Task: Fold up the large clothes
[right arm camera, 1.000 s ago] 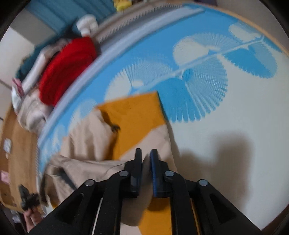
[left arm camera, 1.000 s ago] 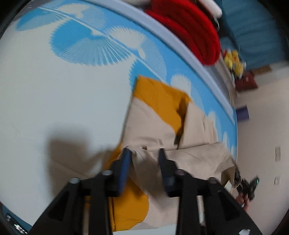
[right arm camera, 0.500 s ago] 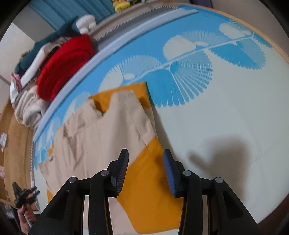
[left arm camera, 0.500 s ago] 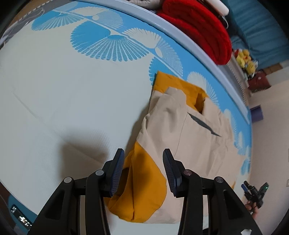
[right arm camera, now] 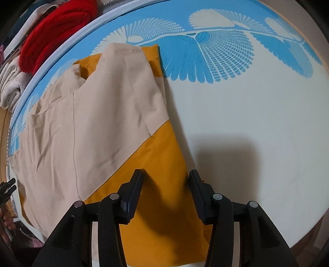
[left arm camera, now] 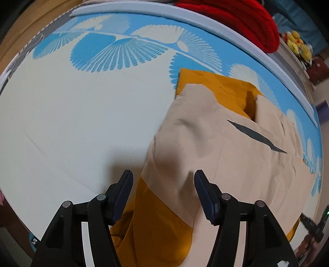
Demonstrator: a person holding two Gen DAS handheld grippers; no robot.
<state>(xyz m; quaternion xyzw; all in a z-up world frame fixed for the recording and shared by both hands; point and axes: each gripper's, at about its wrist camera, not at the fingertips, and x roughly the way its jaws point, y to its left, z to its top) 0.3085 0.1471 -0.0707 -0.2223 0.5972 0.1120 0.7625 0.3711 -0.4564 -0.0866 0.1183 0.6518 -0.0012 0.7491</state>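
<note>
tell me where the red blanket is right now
The red blanket lies bunched past the far edge of the blue-and-white mat, top right in the left wrist view and top left in the right wrist view, beyond the beige-and-orange garment.

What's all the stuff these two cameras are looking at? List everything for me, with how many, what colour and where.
Garment: one, beige and mustard-orange, lying partly folded on the mat.
Mat: one, white with blue fan patterns, spread under the garment.
Red bundle: one, red knit-looking fabric, beyond the mat's far edge.
Pale cloth pile: one, off-white, beside the red bundle.
Yellow plush toys: a small cluster, yellow, far right in the left view; too blurred to count.
Left gripper: one, black with dark blue pads, jaws apart above the garment's near edge, holding nothing.
Right gripper: one, same colours, jaws apart over the orange part, holding nothing.
</note>
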